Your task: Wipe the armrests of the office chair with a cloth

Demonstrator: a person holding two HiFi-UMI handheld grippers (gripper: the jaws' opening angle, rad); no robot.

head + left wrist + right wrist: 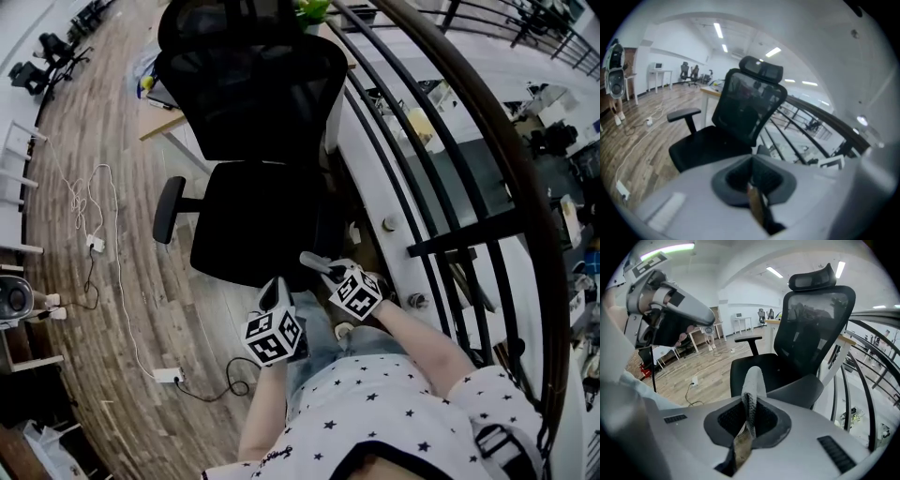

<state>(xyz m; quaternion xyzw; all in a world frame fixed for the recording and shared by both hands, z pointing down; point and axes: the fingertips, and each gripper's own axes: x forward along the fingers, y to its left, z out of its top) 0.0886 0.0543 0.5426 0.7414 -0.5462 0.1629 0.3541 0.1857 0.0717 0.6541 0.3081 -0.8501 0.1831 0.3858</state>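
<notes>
Wood-grain plank flooring (pixel 66 234) was spread over the left of the head view, crossed by a white cable (pixel 117 281) that ran to a power strip (pixel 169 376). A dark curved railing (pixel 441 122) with slanted bars filled the right side. Ceiling light strips (pixel 718 30) and a distant desk (pixel 658 75) were shown at the upper left of the left gripper view. The office chair (pixel 253 112) was set at the upper centre of the head view: black, with a mesh back, a padded seat and a separate headrest. Its black armrest (pixel 169 208) was plainly visible on the left, but the base was hidden under the seat. The near armrest (pixel 799 389), seen as a smooth grey pad, was hard to make out in the head view. The right gripper (pixel 747 425) was clamped on the cloth (pixel 752 380), a grey ribbed strip that stood upright between the closed jaws, just before the near armrest; contact could not be judged. The left gripper (pixel 757 199) was closed on nothing, its jaws pressed together. Both grippers were held side by side at the lower centre of the head view, above a star-printed shirt (pixel 394 412) cut off by the bottom edge.
</notes>
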